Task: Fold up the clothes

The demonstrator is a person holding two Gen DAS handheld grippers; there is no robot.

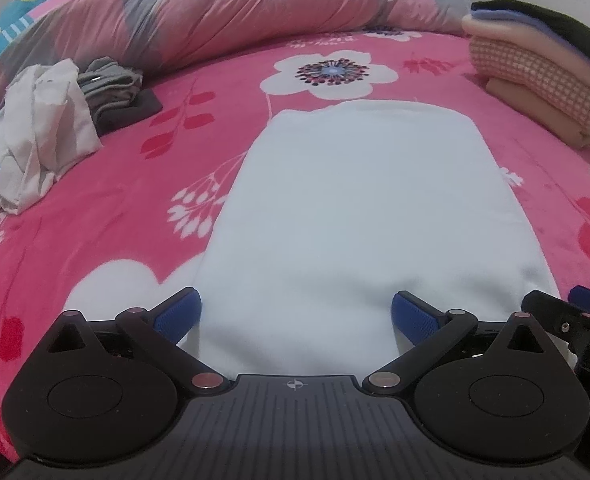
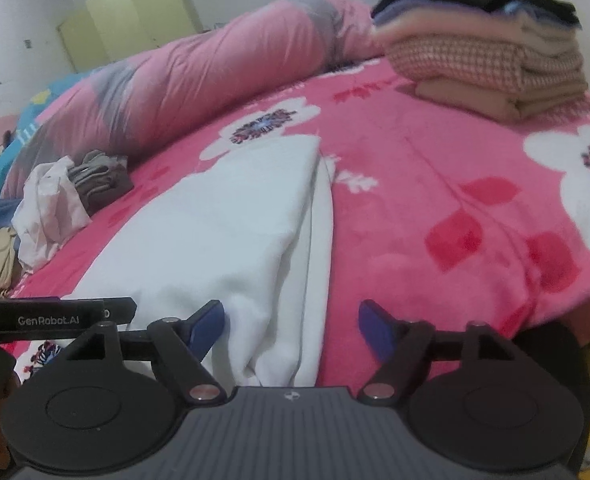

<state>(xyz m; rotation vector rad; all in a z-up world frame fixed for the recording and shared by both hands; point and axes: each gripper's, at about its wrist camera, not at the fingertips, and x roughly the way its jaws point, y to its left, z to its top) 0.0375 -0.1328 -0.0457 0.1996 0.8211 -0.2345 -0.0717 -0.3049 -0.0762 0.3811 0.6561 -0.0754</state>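
A white garment lies folded into a long strip on the pink flowered bed cover. My left gripper is open, its blue pads on either side of the garment's near end, nothing pinched. In the right wrist view the same white garment shows its layered right edge. My right gripper is open over that near right corner, one blue pad on the cloth side and one over the pink cover. The right gripper's tip shows at the lower right of the left wrist view.
A stack of folded clothes sits at the far right. A crumpled white cloth and grey folded items lie at the left. A rolled pink and grey quilt runs along the back. The bed edge drops at the right.
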